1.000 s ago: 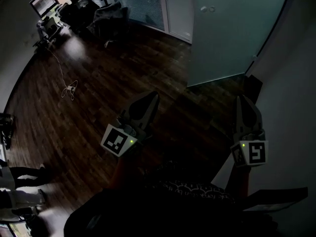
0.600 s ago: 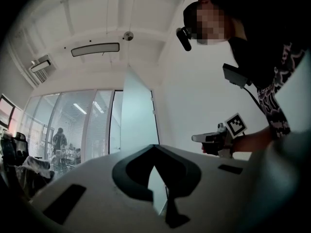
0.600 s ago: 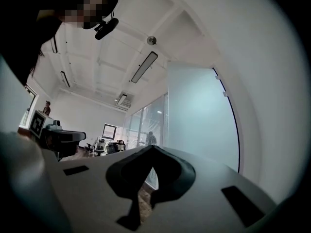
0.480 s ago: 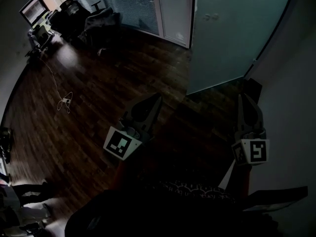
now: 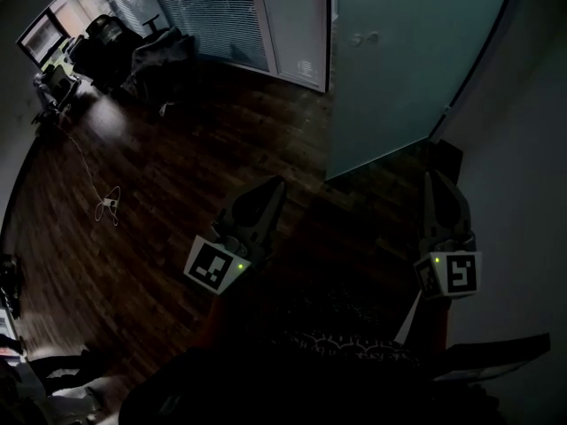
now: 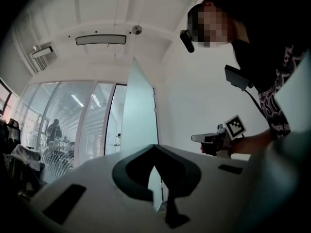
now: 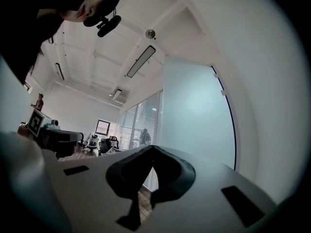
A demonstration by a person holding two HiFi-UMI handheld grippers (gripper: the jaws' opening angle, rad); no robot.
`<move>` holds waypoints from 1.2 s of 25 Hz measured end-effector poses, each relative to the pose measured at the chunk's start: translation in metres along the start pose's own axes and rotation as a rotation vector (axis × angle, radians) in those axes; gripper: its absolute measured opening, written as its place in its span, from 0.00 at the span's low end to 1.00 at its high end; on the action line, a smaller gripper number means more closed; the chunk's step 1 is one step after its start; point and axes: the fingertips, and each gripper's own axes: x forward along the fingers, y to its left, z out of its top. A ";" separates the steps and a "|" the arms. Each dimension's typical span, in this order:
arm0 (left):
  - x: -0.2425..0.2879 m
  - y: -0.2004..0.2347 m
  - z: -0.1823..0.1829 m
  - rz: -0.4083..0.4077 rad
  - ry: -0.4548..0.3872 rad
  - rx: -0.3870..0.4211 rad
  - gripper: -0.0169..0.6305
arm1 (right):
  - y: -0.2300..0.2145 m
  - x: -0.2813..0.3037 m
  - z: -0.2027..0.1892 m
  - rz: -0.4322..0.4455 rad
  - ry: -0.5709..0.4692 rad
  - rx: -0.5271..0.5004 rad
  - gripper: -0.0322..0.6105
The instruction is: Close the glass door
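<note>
Left claw (image 5: pixel 273 187) and right claw (image 5: pixel 435 181) are both closed on nothing; the frosted glass door (image 5: pixel 399 60) stands ajar ahead of them, untouched

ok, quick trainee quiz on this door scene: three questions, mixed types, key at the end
1. True or false: the right gripper is touching the glass door.
2. What lies on the wood floor off to the left of the left gripper? A) a loose white cable B) a ladder C) a red bucket
3. Fill in: both grippers' jaws are ___, with nothing between them.
Key: 1 false, it hangs short of the door, which stands open; 2 A; 3 shut.
</note>
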 end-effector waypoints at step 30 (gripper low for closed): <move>0.167 0.071 -0.021 0.128 0.015 0.048 0.03 | -0.114 0.178 -0.045 0.145 -0.011 0.016 0.05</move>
